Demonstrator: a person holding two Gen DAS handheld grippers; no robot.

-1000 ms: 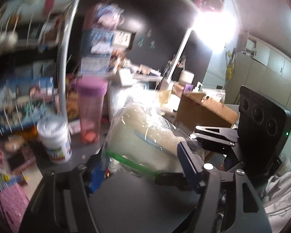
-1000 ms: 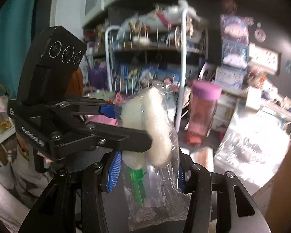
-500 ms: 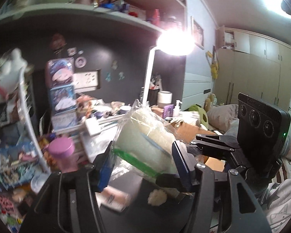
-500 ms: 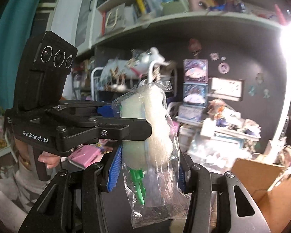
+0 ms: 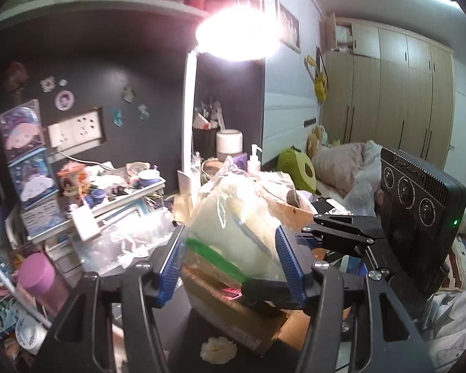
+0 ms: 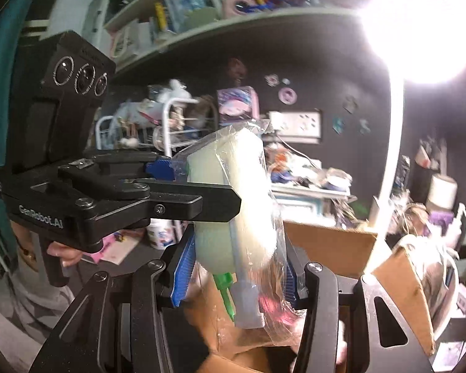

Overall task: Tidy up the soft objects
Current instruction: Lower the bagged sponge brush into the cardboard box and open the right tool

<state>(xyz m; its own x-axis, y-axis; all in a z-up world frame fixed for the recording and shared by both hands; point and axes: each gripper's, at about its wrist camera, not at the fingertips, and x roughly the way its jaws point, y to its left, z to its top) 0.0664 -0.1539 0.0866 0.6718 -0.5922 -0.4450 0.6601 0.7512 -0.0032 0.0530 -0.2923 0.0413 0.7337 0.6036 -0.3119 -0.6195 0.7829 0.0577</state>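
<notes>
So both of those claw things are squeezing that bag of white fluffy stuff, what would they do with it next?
Probably lower it into the cardboard box. The plastic bag is pinched by the left gripper and the right gripper, and it hangs over the box's open top, so setting it down there looks like the natural next move.

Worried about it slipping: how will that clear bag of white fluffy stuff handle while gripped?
The bag is probably light and squashy: its filling bulges around both the left hand-held gripper and right hand-held gripper. The loose, glossy film hanging below may slide.
</notes>
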